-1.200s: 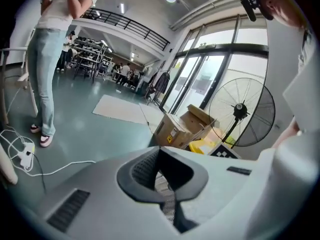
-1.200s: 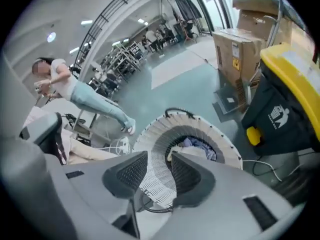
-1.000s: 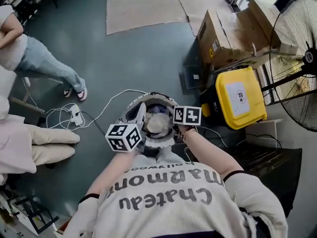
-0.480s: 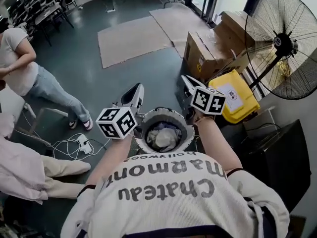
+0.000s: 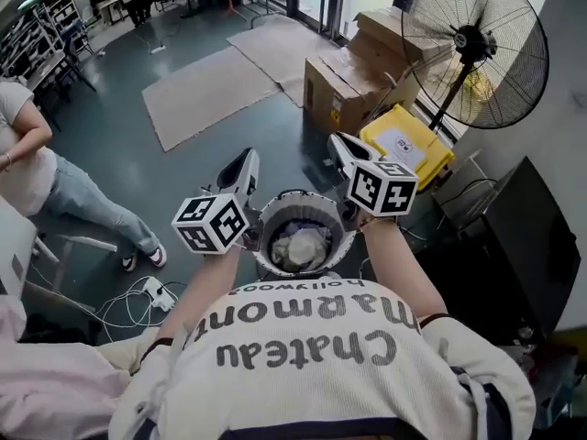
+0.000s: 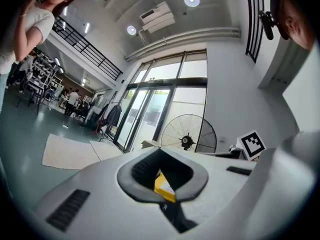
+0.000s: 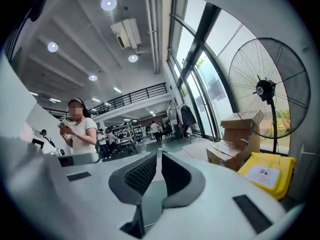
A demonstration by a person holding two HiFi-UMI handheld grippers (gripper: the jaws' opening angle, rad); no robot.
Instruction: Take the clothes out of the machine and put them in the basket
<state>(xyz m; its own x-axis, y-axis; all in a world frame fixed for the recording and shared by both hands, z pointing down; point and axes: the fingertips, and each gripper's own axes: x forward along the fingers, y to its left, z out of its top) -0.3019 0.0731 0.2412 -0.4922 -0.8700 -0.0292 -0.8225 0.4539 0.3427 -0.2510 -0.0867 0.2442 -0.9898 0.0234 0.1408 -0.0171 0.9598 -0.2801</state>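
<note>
Clothes (image 5: 295, 244) lie bunched in round white tub (image 5: 265, 224) at person's feet; machine or basket, cannot tell. If machine, load waits to come out; if basket, load already in. No second vessel seen. Pressed together, empty: left tongs (image 5: 246, 159), right tongs (image 5: 341, 142), level, flanking tub above rim. Around: yellow box (image 5: 404, 145), cartons (image 5: 344, 85), fan (image 5: 472, 49), cables (image 5: 147, 296), bystander (image 5: 55, 191). Nothing blocks tub mouth.

Standing fan (image 5: 472, 49) by cardboard boxes (image 5: 353, 76), yellow bin (image 5: 406, 145) beside them, grey rug (image 5: 206, 94), bystander in jeans (image 5: 55, 191)
</note>
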